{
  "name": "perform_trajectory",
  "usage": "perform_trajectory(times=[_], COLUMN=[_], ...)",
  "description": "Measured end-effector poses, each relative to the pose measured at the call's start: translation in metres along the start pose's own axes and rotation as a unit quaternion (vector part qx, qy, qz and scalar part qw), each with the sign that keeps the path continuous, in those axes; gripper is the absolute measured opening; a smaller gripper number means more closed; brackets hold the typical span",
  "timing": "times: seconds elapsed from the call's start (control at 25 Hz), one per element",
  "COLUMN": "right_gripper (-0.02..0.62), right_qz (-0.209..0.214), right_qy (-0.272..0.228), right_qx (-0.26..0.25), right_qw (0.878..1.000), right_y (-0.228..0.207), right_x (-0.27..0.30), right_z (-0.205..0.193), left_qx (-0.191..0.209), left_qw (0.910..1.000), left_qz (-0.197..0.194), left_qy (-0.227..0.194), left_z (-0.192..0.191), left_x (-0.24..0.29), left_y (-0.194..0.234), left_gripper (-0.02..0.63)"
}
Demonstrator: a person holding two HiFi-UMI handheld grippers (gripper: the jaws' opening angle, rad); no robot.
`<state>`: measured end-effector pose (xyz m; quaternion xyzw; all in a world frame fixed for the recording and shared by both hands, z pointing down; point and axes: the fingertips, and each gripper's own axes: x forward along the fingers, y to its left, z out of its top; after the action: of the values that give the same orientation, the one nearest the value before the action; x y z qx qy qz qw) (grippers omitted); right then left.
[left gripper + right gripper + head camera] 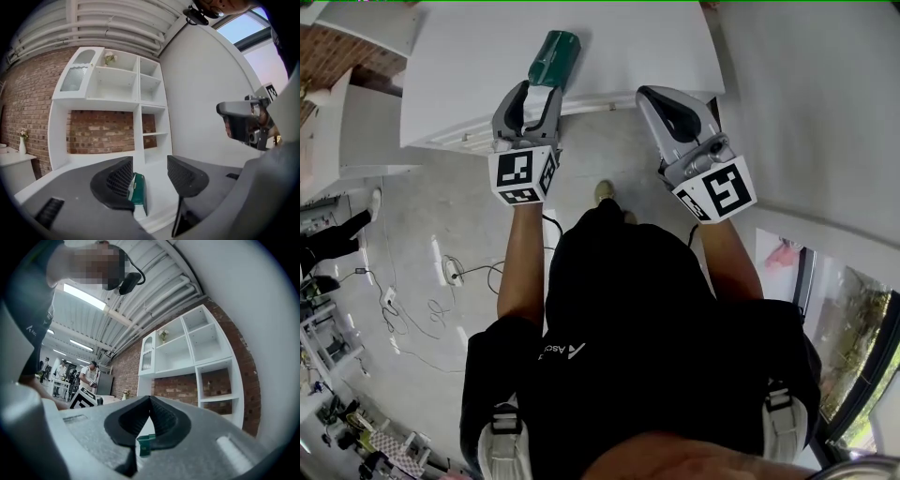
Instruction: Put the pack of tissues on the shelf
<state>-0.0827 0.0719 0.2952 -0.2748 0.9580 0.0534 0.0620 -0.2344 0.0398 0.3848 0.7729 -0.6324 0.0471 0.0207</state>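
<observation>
Left gripper (149, 164): jaws moderately apart, nothing clamped. The dark green soft plastic pack of tissues (138, 187) sits in the gap, hard up against the left-side pad, or just short of touching. There's clear daylight between it and the right-side pad, so there's no grip on it.

In the head view the pack lies flat on the white surface (619, 47) at the base of the white open-fronted shelf unit (139, 122). It sits just ahead of the left gripper's tips and close to the near edge, long axis roughly in line with the jaws. That fits a straight push-in placement, with the pack's weight on the surface rather than on the pads.

Right gripper (150, 401): jaws closed tip to tip, holding nothing. It hangs off to the right of the left gripper, short of the surface edge and well clear of the pack. I read it as parked out of the way for a one-gripper job. A small green bit shows low in the slit between its pads; can't tell what it is.

My read is that the placement is essentially done. The risk is that the pack is near the edge and beside that one pad, so a skewed pull-back could drag it off. Back out straight along the jaw line.
</observation>
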Motion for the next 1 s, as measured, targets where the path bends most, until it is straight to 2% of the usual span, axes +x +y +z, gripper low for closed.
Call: perform_trajectory(times=[0.2,0.28,0.4,0.68,1.0], right_gripper=[0.002,0.002,0.002,0.002,0.002], right_qz=[-0.006,-0.009,-0.015,-0.033,-0.058], right_qy=[0.019,0.026,0.03,0.046,0.068], right_qx=[-0.006,-0.007,-0.01,-0.016,-0.013], right_qw=[1.0,1.0,0.999,0.998,0.996], right_y=[-0.009,-0.011,-0.018,-0.028,-0.048], right_x=[0.042,0.061,0.064,0.071,0.074], right_z=[-0.025,-0.038,-0.037,-0.051,-0.063], left_qx=[-0.002,-0.002,0.006,0.002,-0.02], left_qw=[0.9989,0.9975,0.9943,0.981,0.9662], left_qz=[-0.002,-0.006,-0.011,-0.024,-0.036], left_qy=[0.046,0.07,0.106,0.193,0.255], left_z=[-0.052,-0.078,-0.101,-0.163,-0.195], left_x=[0.039,0.056,0.073,0.105,0.127], left_y=[0.041,0.06,0.059,0.066,0.071], left_gripper=[0.347,0.384,0.432,0.492,0.486])
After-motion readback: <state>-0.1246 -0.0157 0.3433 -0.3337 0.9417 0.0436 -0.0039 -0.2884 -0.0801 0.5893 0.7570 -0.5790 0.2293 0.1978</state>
